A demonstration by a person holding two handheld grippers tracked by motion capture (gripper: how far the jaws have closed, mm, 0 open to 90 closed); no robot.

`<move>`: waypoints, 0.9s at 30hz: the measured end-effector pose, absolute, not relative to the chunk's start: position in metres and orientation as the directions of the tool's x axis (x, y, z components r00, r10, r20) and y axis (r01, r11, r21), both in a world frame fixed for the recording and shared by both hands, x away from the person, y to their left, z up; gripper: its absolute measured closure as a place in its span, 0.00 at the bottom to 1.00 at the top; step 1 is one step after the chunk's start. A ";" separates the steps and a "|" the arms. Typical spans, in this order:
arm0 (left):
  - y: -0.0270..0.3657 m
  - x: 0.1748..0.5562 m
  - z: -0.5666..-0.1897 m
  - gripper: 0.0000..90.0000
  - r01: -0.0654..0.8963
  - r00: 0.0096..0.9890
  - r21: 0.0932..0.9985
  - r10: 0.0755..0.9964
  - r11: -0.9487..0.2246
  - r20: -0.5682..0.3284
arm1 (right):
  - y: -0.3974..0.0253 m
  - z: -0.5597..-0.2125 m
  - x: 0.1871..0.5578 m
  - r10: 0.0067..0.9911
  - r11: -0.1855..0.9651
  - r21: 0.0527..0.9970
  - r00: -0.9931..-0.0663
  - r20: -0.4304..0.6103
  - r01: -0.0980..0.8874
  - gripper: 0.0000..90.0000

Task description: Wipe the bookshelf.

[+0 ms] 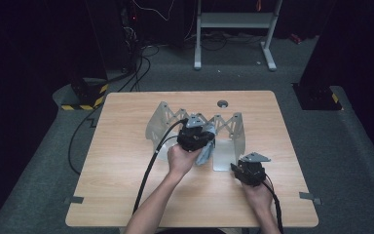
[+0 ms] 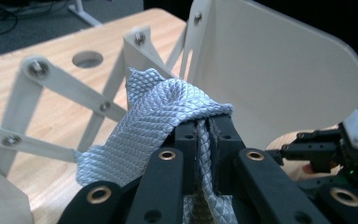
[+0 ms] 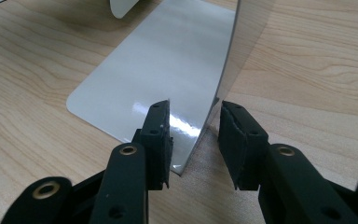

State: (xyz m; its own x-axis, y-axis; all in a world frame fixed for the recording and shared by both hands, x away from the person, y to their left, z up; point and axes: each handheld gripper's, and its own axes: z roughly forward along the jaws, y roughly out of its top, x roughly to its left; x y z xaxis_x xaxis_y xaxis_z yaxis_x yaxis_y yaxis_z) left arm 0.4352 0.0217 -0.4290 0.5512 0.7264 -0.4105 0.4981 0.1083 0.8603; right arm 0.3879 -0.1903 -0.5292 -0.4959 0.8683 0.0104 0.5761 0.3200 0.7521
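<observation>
The left gripper (image 2: 204,128) is squeezed tight on a grey cloth (image 2: 158,116). The cloth is bunched up and hangs over the tips of the jaws, up off the table (image 1: 126,146). It sits in the middle of a metal rack (image 1: 233,131), between two upright plates, with the rack's crossed bars just behind it. The right gripper (image 3: 193,135) is not squeezed. Its jaws stand apart, one on each side of the thin edge of the rack's end plate (image 3: 223,70), very close to it, but not pinching it. From above, the right gripper (image 1: 251,168) sits at the near right corner of the rack. I think the cloth is picked up and the work with the rack is under way, maybe wiping a plate or tucking the cloth in, and the right side looks ready to hold the rack steady. The left hand (image 1: 181,158) reaches forward over the table. The right hand (image 1: 259,190) stays low and near the table's front edge.
</observation>
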 end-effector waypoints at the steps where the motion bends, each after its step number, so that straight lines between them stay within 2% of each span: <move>1: 0.022 0.437 -0.434 0.93 0.512 0.546 0.854 0.730 0.098 -0.411 | -0.190 -0.529 0.388 0.868 0.320 0.752 -0.496 0.010 0.576 0.71; 9: 0.017 0.456 -0.481 0.93 0.608 0.475 0.792 0.772 0.060 -0.423 | -0.190 -0.529 0.388 0.868 0.321 0.752 -0.496 0.009 0.575 0.71; 15: 0.013 0.460 -0.497 0.93 0.641 0.458 0.766 0.785 0.033 -0.417 | -0.190 -0.529 0.388 0.868 0.320 0.752 -0.496 0.010 0.576 0.71; 19: 0.015 0.455 -0.489 0.93 0.631 0.477 0.775 0.775 0.026 -0.414 | -0.190 -0.529 0.388 0.868 0.320 0.752 -0.496 0.011 0.576 0.71; 27: 0.024 0.431 -0.434 0.93 0.520 0.554 0.849 0.722 0.088 -0.414 | -0.190 -0.529 0.388 0.869 0.320 0.752 -0.495 0.011 0.577 0.71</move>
